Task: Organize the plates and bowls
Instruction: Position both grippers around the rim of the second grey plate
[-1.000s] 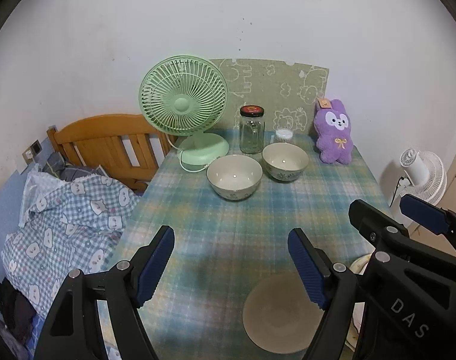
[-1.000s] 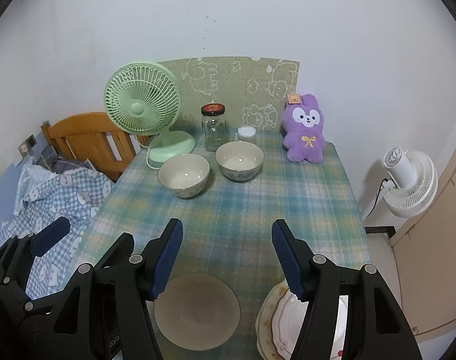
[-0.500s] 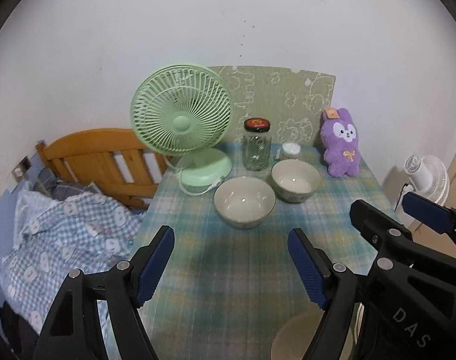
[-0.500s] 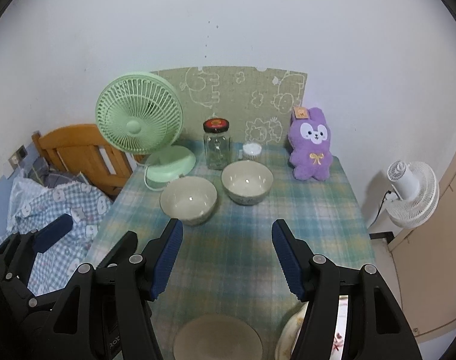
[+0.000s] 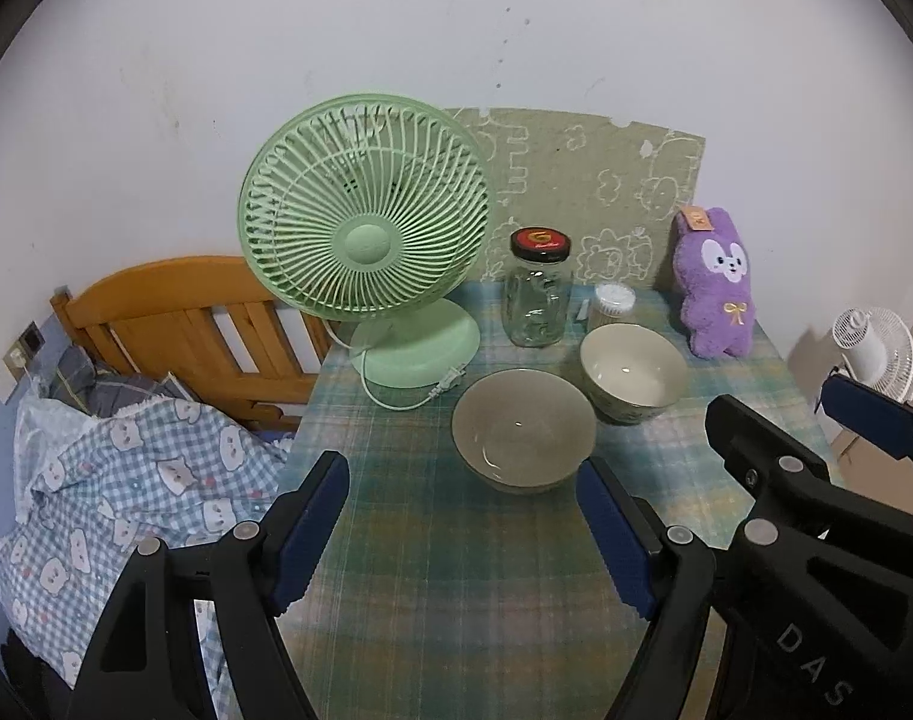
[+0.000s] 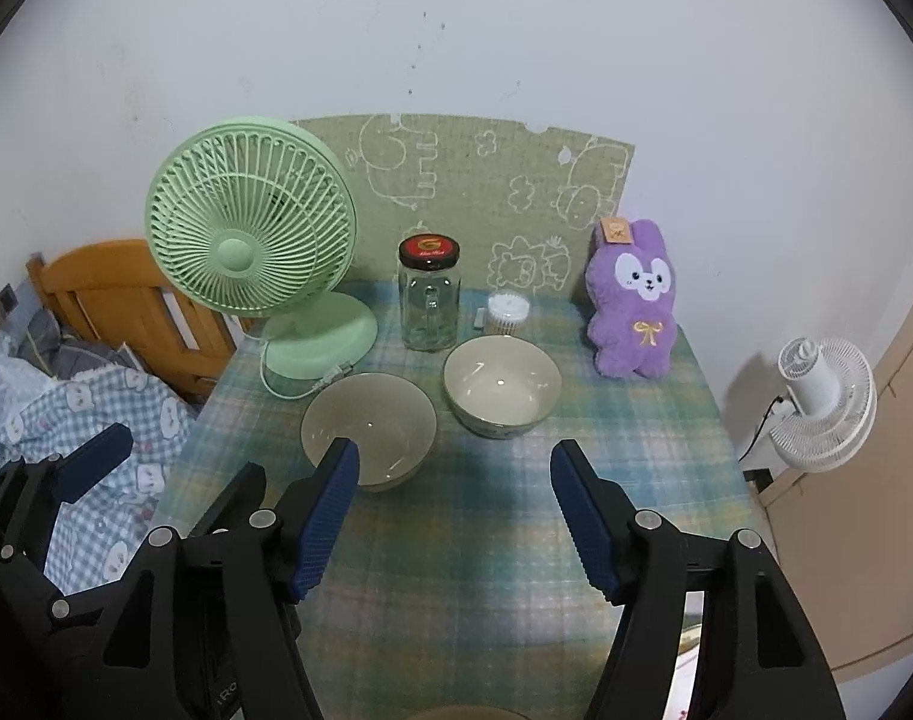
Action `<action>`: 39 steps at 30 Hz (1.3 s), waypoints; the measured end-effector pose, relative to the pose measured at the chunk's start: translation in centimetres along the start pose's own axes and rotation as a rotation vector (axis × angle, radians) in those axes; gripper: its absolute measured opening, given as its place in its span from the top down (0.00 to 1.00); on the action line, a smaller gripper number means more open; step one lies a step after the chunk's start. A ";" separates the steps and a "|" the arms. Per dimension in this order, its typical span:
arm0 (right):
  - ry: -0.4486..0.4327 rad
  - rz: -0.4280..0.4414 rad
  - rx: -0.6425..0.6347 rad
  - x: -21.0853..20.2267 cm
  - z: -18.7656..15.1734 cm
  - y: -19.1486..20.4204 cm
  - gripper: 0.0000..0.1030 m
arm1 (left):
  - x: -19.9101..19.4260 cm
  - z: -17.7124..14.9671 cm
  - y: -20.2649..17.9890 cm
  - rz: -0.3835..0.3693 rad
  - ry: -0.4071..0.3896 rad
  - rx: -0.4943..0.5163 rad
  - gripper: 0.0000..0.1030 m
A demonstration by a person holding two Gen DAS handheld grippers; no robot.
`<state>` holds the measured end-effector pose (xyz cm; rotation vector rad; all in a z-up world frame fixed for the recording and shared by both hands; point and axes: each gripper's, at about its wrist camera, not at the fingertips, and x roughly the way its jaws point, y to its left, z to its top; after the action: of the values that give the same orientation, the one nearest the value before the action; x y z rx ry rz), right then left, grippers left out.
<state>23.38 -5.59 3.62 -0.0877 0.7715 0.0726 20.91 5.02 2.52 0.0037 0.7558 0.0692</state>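
Two beige bowls stand side by side on the plaid tablecloth. The near left bowl (image 5: pixel 522 429) (image 6: pixel 369 429) sits just ahead of my left gripper (image 5: pixel 462 531), which is open and empty. The right bowl (image 5: pixel 632 372) (image 6: pixel 502 387) stands a little farther back, ahead of my right gripper (image 6: pixel 450 525), also open and empty. A sliver of a beige plate (image 6: pixel 462 713) shows at the bottom edge of the right wrist view.
A green desk fan (image 5: pixel 366 240) with its cord, a glass jar (image 5: pixel 537 294), a small cotton-swab tub (image 5: pixel 614 303) and a purple plush rabbit (image 5: pixel 717 285) stand at the table's back. A wooden bed frame (image 5: pixel 174 324) and bedding lie left; a white floor fan (image 6: pixel 822 402) stands right.
Both grippers have moved forward over the table toward the bowls. The plates near the front edge have slipped almost out of view. Both grippers stay open.
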 end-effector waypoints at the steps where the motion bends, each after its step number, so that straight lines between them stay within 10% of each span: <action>1: 0.002 0.000 0.007 0.5 0.1 0.2 0.32 | 0.3 0.1 0.1 -0.002 0.001 -0.001 0.23; 39: 0.077 -0.033 0.126 18.0 0.4 2.1 0.46 | 16.9 0.9 1.0 -0.047 0.057 0.064 0.42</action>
<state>36.32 -2.91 -8.84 0.0169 0.8494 -0.0109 33.74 7.14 -8.38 0.0448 0.8149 0.0004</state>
